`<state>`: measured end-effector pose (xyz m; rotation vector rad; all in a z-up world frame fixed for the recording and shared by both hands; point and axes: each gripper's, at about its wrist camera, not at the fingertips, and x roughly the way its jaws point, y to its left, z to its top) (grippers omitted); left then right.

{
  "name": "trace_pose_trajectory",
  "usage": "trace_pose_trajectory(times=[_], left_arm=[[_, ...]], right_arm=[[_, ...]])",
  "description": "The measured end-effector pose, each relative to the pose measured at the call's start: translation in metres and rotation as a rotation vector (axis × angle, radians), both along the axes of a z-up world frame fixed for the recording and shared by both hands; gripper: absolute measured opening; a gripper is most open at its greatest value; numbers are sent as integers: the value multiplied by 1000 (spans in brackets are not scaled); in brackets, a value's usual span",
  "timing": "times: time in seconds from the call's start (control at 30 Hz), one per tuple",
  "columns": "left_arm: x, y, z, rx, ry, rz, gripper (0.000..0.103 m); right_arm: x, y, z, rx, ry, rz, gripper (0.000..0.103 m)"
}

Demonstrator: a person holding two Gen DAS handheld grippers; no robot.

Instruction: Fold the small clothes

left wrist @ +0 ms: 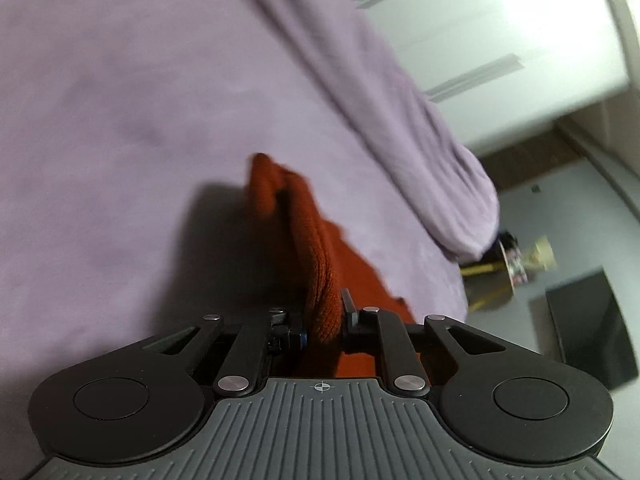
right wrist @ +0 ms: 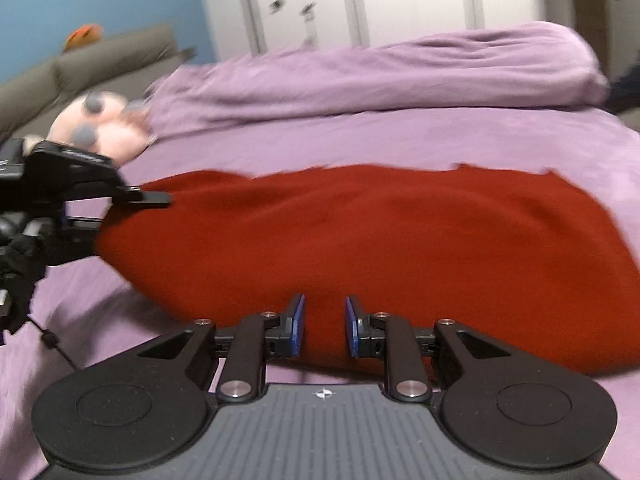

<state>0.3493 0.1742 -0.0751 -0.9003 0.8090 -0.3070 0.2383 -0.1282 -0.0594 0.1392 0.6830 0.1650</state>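
A rust-red knitted garment [right wrist: 360, 232] lies spread across the lilac bed cover [right wrist: 400, 140]. My left gripper [left wrist: 322, 312] is shut on a bunched edge of the red garment [left wrist: 316, 264] and lifts it off the cover. In the right wrist view the left gripper [right wrist: 156, 198] shows at the garment's left end. My right gripper [right wrist: 323, 326] sits at the garment's near edge, its blue pads [right wrist: 298, 326] a small way apart with red cloth between them.
A rolled lilac duvet [right wrist: 380, 76] lies along the far side of the bed. A pink plush toy [right wrist: 104, 128] sits at the far left by a grey sofa [right wrist: 80, 64]. White wardrobe doors [right wrist: 360, 0] stand behind. The bed's edge [left wrist: 476, 216] drops to the floor.
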Motion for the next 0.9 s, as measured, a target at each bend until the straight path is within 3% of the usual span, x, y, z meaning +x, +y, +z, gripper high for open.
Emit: trace_pose_trajectory(times=[0.1, 0.2, 0.3, 0.4, 0.43, 0.5, 0.67, 0.8, 0.9], left_arm=[[1, -48, 30, 108, -63, -87, 15], [2, -103, 37, 187, -86, -168, 15], [3, -155, 19, 262, -57, -230, 13], [6, -192, -12, 307, 36, -312, 13], [4, -198, -15, 327, 29, -323, 13], [-9, -200, -4, 373, -29, -342, 19], [-34, -158, 28, 313, -89, -279, 23], [-37, -128, 25, 417, -43, -154, 23], [-34, -119, 10, 421, 24, -149, 23]], right_arm=[[-12, -34, 6, 11, -20, -90, 21], [-18, -64, 6, 20, -19, -181, 21], [-21, -83, 1, 53, 10, -242, 21], [-23, -87, -4, 45, 25, -242, 21], [-23, -86, -6, 43, 31, -236, 21], [-24, -88, -8, 43, 42, -230, 21], [-19, -89, -9, 82, 39, -218, 21], [-9, -73, -2, 95, 15, -173, 21], [0, -54, 6, 96, -7, -118, 21]])
